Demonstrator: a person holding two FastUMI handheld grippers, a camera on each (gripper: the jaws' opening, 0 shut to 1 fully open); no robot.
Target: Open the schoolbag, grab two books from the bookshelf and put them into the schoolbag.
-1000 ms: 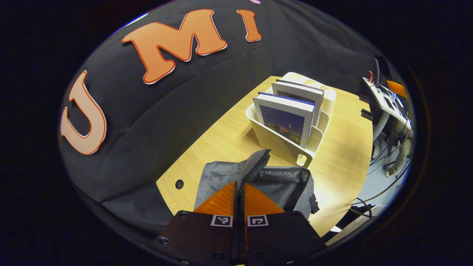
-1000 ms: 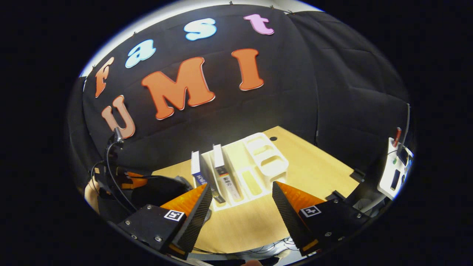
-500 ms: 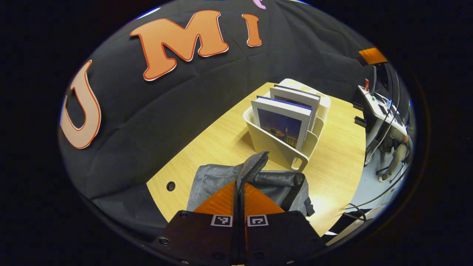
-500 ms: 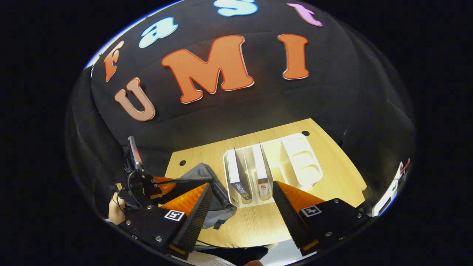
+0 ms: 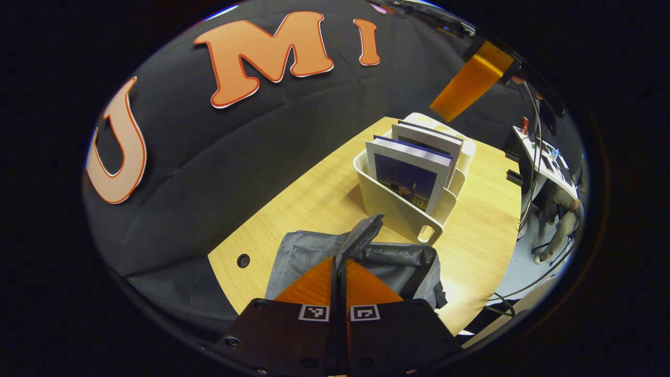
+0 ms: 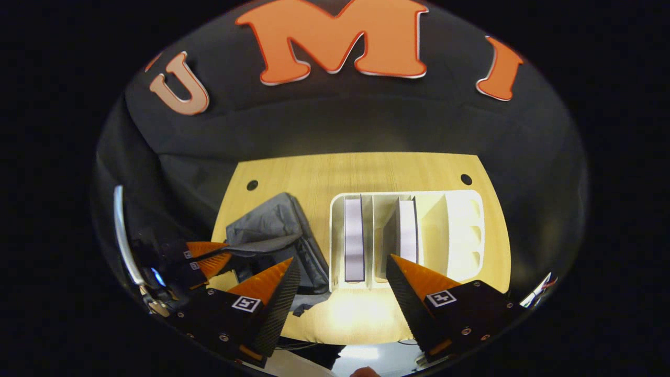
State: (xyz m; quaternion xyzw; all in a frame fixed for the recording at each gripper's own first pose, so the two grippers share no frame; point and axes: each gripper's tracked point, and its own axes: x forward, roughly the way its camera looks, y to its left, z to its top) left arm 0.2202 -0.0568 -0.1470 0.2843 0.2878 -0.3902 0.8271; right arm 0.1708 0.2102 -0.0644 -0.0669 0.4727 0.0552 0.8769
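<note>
Two books (image 6: 354,238) (image 6: 408,230), one schoolbag (image 6: 272,230), one bookshelf (image 6: 460,230)

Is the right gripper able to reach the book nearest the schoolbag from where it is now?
Probably yes. The right gripper is open above the bookshelf, and the near book stands upright with its top edge free. The left gripper is off to the side, shut on the schoolbag.

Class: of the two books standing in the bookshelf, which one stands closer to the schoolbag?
The book in the slot nearest the grey schoolbag; the other book stands farther along the bookshelf.

My light wooden tabletop (image 5: 314,199) has a round cable hole (image 5: 243,260); off its far edge, a white equipment stand (image 5: 539,152) trailing cables
</note>
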